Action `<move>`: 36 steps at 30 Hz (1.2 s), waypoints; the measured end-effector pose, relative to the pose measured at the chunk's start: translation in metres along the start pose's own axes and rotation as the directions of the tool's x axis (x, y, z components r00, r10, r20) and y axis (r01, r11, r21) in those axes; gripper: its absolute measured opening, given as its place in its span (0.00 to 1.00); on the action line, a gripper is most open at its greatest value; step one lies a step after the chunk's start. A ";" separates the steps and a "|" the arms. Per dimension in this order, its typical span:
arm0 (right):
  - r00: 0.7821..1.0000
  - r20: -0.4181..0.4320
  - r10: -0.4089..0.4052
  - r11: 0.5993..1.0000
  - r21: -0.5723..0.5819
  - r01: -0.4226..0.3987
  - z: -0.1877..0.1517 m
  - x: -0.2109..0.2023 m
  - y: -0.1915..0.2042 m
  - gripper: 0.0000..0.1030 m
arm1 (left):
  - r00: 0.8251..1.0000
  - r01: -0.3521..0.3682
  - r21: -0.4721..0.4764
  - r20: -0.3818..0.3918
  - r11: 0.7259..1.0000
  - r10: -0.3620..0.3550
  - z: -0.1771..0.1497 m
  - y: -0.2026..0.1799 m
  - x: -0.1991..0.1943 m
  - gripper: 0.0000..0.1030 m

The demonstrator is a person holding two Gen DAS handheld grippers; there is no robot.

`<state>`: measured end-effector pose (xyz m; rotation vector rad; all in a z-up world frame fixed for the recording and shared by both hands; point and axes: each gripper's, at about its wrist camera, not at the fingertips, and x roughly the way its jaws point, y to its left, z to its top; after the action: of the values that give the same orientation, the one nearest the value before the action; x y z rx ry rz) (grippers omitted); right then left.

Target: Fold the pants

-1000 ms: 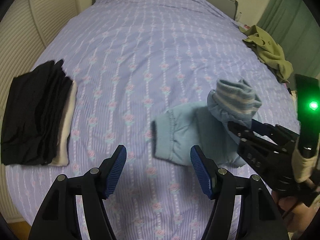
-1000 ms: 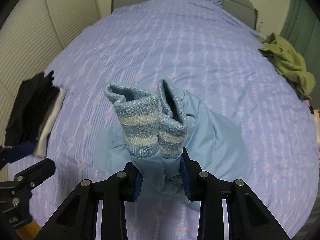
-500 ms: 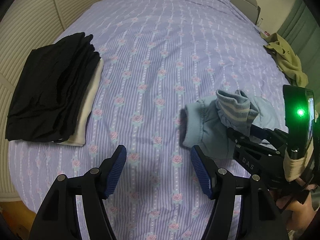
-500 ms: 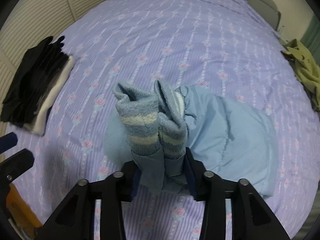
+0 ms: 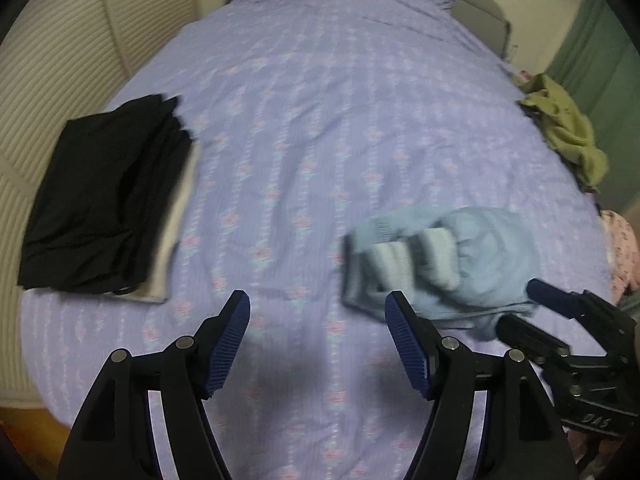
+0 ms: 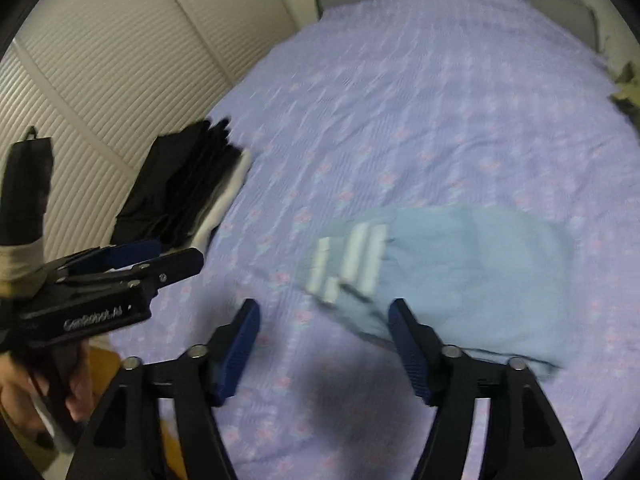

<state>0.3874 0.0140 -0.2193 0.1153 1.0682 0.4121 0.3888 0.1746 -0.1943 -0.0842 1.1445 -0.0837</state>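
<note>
- On the lavender floral bedspread (image 5: 320,120), the light-blue pants (image 6: 460,264) lie in a folded bundle at the near right; striped knit cuffs (image 5: 416,260) rest on top at the bundle's left end. Frames are motion-blurred, so the fold edges are not sharp.
- Right gripper (image 6: 324,344): jaws spread wide, nothing between them; right pad touches or sits just over the bundle's near edge, cannot tell which.
- Left gripper (image 5: 318,340): jaws spread, empty, above bare bedspread just left of the bundle.
- Stack of folded black garments (image 5: 104,200) over a white one sits at the left edge, well apart. Olive garment (image 5: 568,128) is crumpled at the far right.
- Judgement: fold looks finished or nearly so.
- Risk: cuffs look loosely laid; a pad brushing the near edge could drag them and open the fold.
- Risk: lifting the bundle by one edge could let the layers slide apart.
</note>
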 end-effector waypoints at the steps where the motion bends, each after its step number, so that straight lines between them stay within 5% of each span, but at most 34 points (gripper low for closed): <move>1: 0.999 0.024 -0.022 1.000 0.008 0.022 -0.003 -0.012 -0.010 0.70 | 1.000 0.026 0.006 0.003 1.000 -0.026 0.001 -0.009 0.002 0.67; 7: 0.987 0.044 -0.156 0.969 0.199 0.144 -0.015 -0.041 -0.097 0.70 | 0.990 0.138 0.006 -0.033 0.990 -0.138 0.014 -0.053 0.034 0.68; 15: 0.992 -0.027 -0.123 0.893 0.433 0.122 -0.021 -0.015 -0.184 0.70 | 0.970 0.151 -0.159 -0.166 0.976 -0.177 0.025 -0.065 0.105 0.68; 18: 0.994 -0.048 -0.103 0.896 0.429 0.113 -0.020 -0.004 -0.191 0.70 | 0.960 0.186 -0.236 -0.163 0.954 -0.228 0.025 -0.064 0.114 0.60; 20: 0.995 -0.059 -0.084 0.903 0.418 0.101 -0.022 0.003 -0.191 0.70 | 0.951 0.209 -0.285 -0.162 0.936 -0.262 0.024 -0.063 0.118 0.35; 23: 0.994 -0.084 -0.069 0.911 0.401 0.097 -0.024 0.010 -0.192 0.70 | 0.958 0.212 -0.300 -0.126 0.930 -0.259 0.024 -0.060 0.116 0.16; 28: 0.996 -0.083 -0.035 0.916 0.396 0.065 -0.026 0.013 -0.188 0.70 | 0.985 0.140 -0.244 -0.064 0.960 -0.160 0.025 -0.052 0.094 0.15; 36: 0.995 -0.093 -0.021 0.939 0.340 0.052 -0.021 0.023 -0.167 0.70 | 0.987 0.113 -0.219 -0.089 0.969 -0.135 0.013 -0.028 0.101 0.17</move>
<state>0.4238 -0.1327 -0.2969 0.3898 1.2208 0.1949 0.4417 0.1356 -0.2773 -0.3465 1.2489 -0.0771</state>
